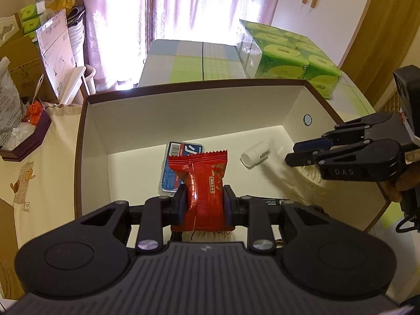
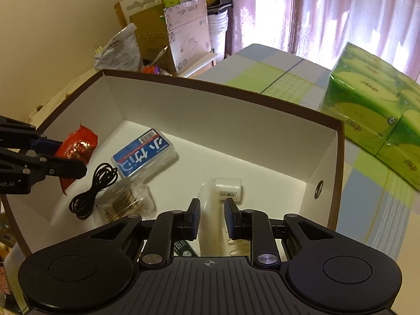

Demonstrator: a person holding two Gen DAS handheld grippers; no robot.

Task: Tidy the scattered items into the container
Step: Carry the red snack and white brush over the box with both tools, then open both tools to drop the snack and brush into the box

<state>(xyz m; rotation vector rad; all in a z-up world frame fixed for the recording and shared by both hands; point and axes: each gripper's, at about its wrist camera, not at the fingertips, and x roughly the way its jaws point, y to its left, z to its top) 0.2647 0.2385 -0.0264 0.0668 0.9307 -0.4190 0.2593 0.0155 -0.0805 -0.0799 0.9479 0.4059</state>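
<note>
The left gripper had its jaws clamped on a red packet, held above the box. Lower it clear of the wall, over bare floor, before letting go. The right gripper hung over the box, jaws partly open and empty. Inside lay one blue pack, one bottle, one cable and one swab bag.

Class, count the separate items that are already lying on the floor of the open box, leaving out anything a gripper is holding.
5: blue card pack far left; black cable beside clear swab bag; white bottle right; comb nearest. The grippers may hide more.
</note>
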